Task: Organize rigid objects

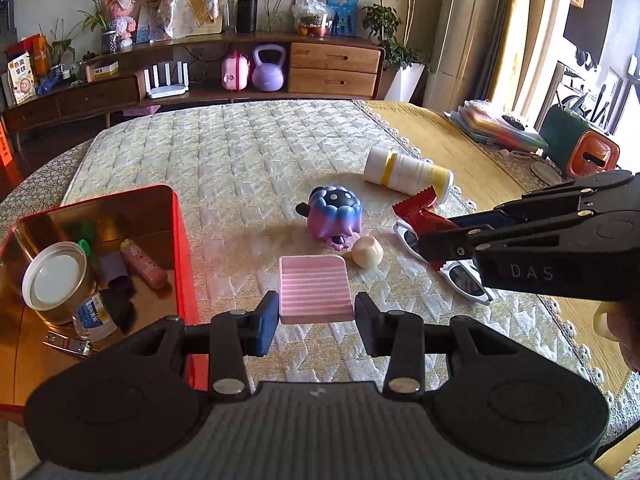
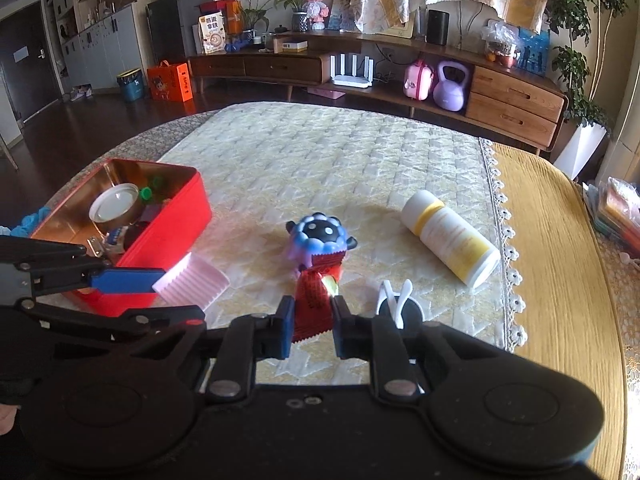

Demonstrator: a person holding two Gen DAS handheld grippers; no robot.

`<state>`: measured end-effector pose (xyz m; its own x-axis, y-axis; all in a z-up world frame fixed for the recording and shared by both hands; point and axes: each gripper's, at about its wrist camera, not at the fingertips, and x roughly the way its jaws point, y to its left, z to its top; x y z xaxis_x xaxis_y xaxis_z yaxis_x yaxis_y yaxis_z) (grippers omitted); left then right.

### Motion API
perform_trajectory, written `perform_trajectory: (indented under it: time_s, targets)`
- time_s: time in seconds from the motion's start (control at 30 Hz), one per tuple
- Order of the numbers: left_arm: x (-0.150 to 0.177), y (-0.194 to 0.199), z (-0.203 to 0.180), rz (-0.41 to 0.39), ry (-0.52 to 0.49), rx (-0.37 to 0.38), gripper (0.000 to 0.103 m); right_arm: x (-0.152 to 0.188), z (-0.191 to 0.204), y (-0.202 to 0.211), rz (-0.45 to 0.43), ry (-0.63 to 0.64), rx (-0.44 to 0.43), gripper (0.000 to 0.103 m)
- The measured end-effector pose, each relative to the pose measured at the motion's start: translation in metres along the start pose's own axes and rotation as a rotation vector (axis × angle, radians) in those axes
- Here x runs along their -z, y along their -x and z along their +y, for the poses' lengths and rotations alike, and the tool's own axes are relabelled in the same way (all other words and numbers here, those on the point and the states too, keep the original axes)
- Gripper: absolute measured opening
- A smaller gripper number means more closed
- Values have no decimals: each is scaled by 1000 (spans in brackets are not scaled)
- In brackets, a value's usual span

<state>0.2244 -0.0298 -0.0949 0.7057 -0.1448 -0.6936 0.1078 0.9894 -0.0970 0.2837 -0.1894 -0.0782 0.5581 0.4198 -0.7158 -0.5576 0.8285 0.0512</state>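
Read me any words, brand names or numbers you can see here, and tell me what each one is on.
"DAS": raised letters on the right gripper body.
Bottle in the red tin: blue label, too blurred.
White and yellow bottle: print too small.
Snack bag on the sideboard: Chinese characters, unreadable.

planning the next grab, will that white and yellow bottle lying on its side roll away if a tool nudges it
Likely yes: the white and yellow bottle is a smooth cylinder lying on its side, so a sideways push should roll it, perhaps toward the lace edge of the quilted mat. The soft mat may slow it. Its plastic looks rigid, so a grip across the body should hold, though it could be slippery.
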Motion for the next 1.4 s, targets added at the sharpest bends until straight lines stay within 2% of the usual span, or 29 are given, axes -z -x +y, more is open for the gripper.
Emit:
perform_trajectory:
  time_s: [0.37, 0.77, 1.13, 1.4]
  targets:
    - [2, 56, 41, -40, 43, -51, 41, -23, 61, 27, -53, 40, -86, 18]
    - [19, 85, 104, -31, 116, -144, 41, -44, 130, 8, -53, 115, -147, 18]
    - [27, 67, 145, 38, 176, -202, 41, -58, 149, -40, -19, 142, -135, 19]
    - [23, 46, 156, 82, 203, -210, 41, -74, 156, -86, 17, 157, -122, 19]
